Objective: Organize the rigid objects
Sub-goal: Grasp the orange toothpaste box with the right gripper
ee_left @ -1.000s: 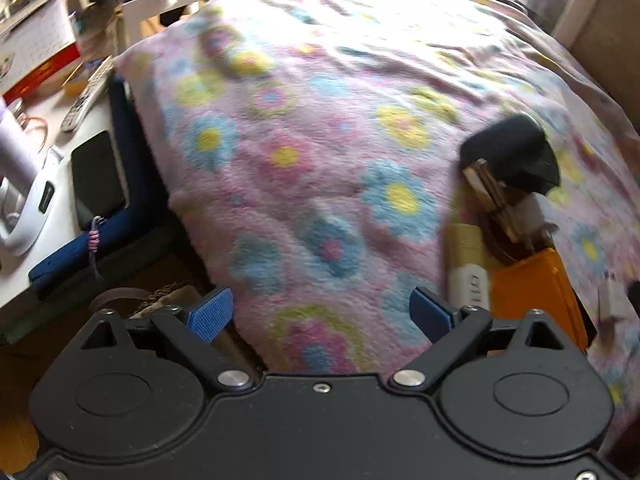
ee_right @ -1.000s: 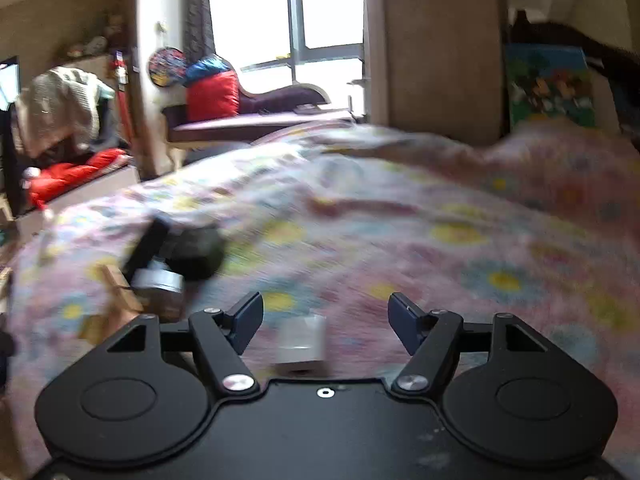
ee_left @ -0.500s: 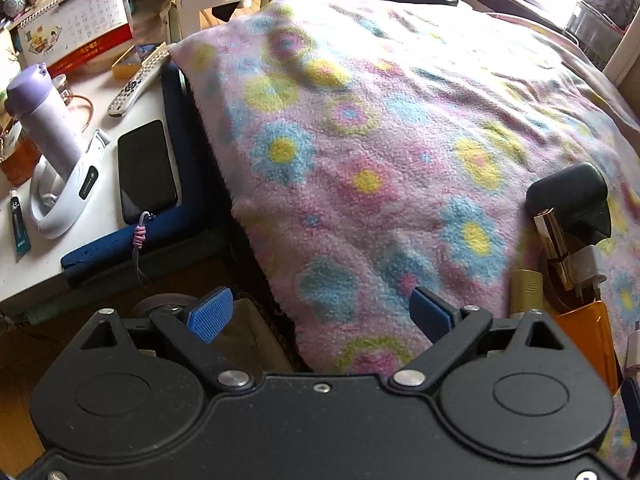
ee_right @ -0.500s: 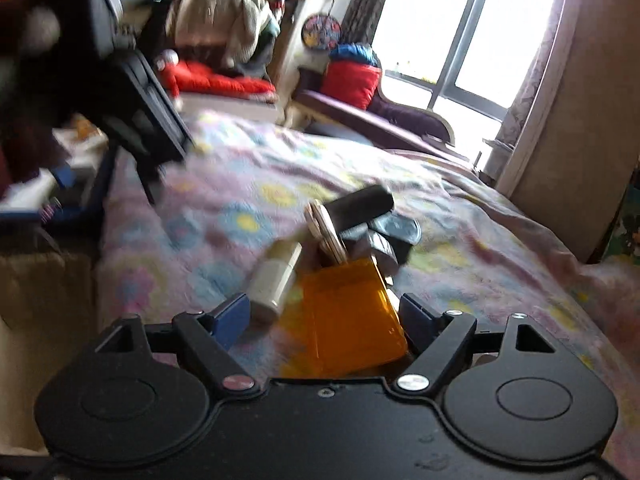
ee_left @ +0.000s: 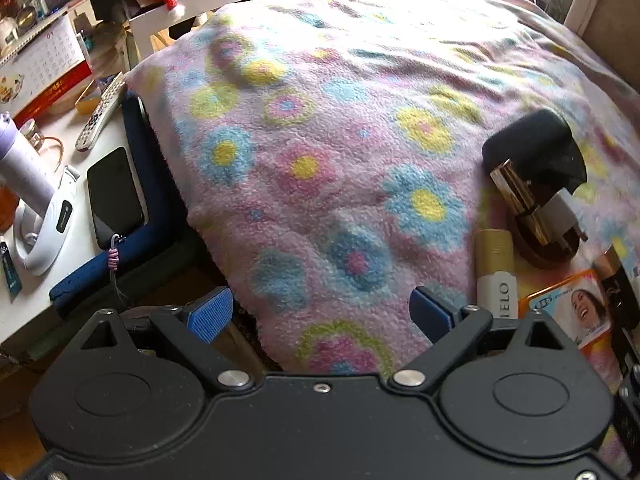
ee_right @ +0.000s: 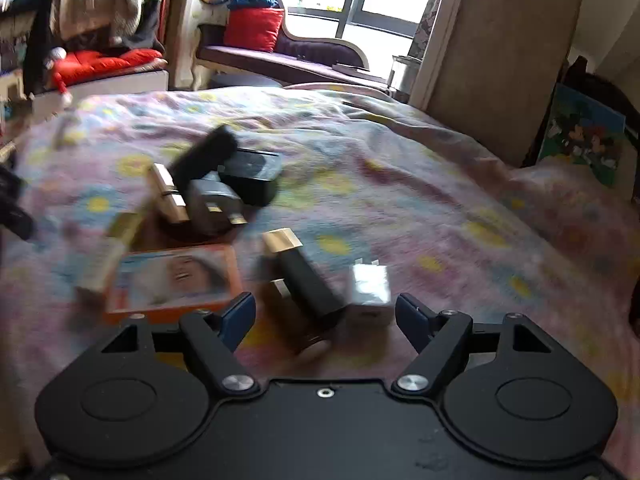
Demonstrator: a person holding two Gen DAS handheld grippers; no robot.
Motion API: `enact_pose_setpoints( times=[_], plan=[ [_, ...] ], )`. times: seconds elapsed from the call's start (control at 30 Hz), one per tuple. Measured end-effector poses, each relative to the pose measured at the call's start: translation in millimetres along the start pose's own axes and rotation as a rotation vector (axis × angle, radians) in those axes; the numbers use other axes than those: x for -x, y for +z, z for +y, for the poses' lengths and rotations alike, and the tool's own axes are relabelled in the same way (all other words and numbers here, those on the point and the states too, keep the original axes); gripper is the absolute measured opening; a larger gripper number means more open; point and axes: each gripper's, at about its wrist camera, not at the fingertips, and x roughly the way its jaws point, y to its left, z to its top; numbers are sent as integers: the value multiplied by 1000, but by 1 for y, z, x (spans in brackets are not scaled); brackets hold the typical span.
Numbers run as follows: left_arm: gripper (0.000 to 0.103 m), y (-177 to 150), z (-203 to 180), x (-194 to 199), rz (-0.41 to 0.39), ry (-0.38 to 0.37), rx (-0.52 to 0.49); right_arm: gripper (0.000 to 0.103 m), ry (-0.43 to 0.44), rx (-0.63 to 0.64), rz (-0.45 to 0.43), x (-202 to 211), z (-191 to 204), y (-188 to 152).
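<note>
While both hand-held grippers, left (ee_left: 320,312) and right (ee_right: 325,316), gaped empty, a flat orange box (ee_right: 176,280) lay on the flowered fleece blanket (ee_left: 320,152).

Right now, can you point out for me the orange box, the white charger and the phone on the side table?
orange box (ee_right: 176,280): right wrist view, on its printed top face.
white charger (ee_right: 370,292): right wrist view, on its top side.
phone (ee_left: 114,196): left wrist view, middle of its dark screen.

A cream tube (ee_left: 496,268) on the bed shows the letters "IELO" along its white end. A desk calendar (ee_left: 40,68) on the tabletop carries "01" above its date grid.
</note>
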Motion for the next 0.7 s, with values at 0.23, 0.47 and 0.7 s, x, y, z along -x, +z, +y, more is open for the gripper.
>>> enact_pose_setpoints(
  times=[0.23,0.47,0.7],
  plan=[
    [92,-3,5,-5,21,7,8,91,197,33,-102,27,40,-4],
    [92,0,14,-3,13,-18,42,91,240,152,-9,-12,53,3],
    [92,-1,1,-1,-21,-23,-29,88,310,36,12,-24,29,-3]
  ],
)
